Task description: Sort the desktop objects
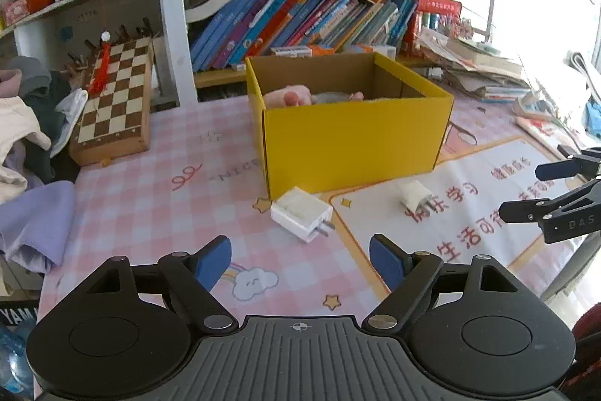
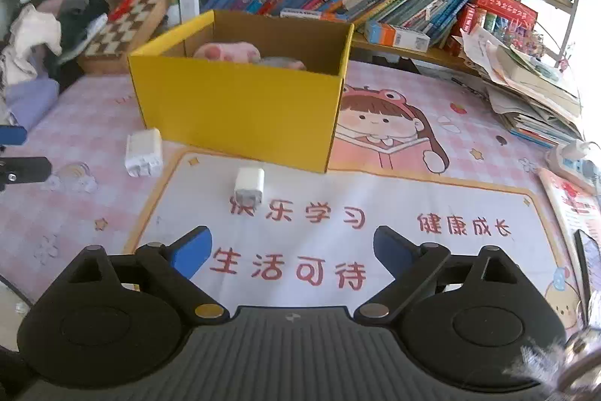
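Pink checked matting with cartoon prints is covering the desk [image 1: 157, 183], and both hand-held grippers are hanging over its near edge, pointing down toward the objects. Nearest in the left wrist view, the left gripper [image 1: 300, 264] is standing with its blue-padded jaws wide apart and nothing between them; just beyond them the larger white charger [image 1: 302, 218] is lying flat on the mat with its metal prongs pointing toward the lower right. In the right wrist view, the right gripper [image 2: 291, 252] is likewise spread wide and holding nothing, hovering over the red printed characters of the mat, with the smaller white plug adapter [image 2: 249, 183] lying a little beyond its jaws. The two chargers are sitting apart from each other, both just in front of the yellow cardboard box [image 2: 236, 111], the larger one near the box's front corner. That box is standing open-topped in the middle of the desk, and a pink plush toy [image 2: 225, 53] is lying inside it beside something grey that is too hidden to name. Further left, a wooden chessboard case [image 1: 116, 100] is leaning beside a heap of clothes [image 1: 26, 138]. Behind everything, a row of slanting books [image 1: 293, 21] is filling the shelf, and a stack of papers [image 2: 533, 89] is piling up at the right.
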